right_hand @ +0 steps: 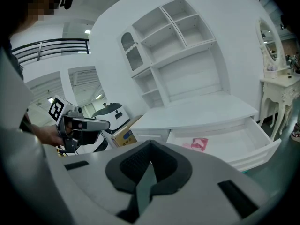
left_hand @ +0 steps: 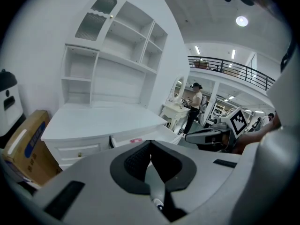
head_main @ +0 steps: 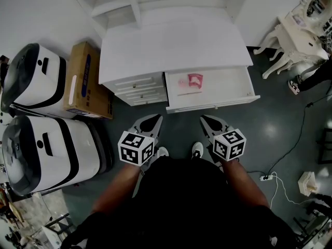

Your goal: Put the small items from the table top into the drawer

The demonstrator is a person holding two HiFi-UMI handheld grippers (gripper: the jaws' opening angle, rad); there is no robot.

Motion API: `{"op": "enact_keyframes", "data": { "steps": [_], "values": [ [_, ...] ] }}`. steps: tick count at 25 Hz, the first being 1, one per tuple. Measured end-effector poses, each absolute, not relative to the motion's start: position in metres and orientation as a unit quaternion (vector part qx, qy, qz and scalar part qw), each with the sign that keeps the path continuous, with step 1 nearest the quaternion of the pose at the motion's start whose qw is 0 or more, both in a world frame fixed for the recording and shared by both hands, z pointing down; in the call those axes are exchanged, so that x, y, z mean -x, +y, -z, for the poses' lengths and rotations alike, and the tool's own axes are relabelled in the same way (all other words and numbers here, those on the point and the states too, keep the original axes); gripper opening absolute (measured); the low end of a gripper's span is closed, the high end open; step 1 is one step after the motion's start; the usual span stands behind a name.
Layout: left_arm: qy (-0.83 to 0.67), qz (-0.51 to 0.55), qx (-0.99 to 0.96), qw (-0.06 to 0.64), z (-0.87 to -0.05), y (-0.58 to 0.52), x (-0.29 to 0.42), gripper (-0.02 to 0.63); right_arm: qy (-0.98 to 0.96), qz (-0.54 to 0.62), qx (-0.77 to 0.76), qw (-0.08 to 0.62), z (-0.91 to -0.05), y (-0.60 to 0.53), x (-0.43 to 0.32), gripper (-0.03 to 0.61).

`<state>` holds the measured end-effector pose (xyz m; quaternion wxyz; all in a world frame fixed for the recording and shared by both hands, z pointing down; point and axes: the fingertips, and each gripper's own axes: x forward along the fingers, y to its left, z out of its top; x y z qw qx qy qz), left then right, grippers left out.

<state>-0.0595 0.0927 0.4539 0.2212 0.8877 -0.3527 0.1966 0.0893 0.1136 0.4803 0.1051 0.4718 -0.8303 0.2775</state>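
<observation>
A white desk [head_main: 171,45] stands in front of me, and its right drawer [head_main: 244,87] is pulled out. Inside the drawer lies a pink and red item [head_main: 194,80], also seen in the right gripper view as the pink item [right_hand: 199,144]. The white table top shows no small item on it. My left gripper [head_main: 154,119] and right gripper [head_main: 206,119] hang side by side over the floor, short of the drawer front. In both gripper views the jaws meet with nothing between them: left gripper [left_hand: 150,143], right gripper [right_hand: 150,144].
A cardboard box [head_main: 85,79] leans beside the desk's left side, with two white and black machines [head_main: 36,79] [head_main: 46,152] further left. White ornate furniture [head_main: 295,40] stands at the right. A cable and power strip [head_main: 270,176] lie on the grey floor. Shelves [head_main: 111,4] rise behind the desk.
</observation>
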Motion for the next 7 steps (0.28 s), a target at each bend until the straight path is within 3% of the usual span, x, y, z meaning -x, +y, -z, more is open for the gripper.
{"op": "enact_keyframes", "data": {
  "steps": [7],
  "values": [
    [-0.352, -0.198, -0.888, 0.220, -0.4558, 0.0956, 0.0583, 0.011, -0.831, -0.278, -0.471, 0.107, -0.4827, 0.1170, -0.0910, 0.026]
  ]
}}
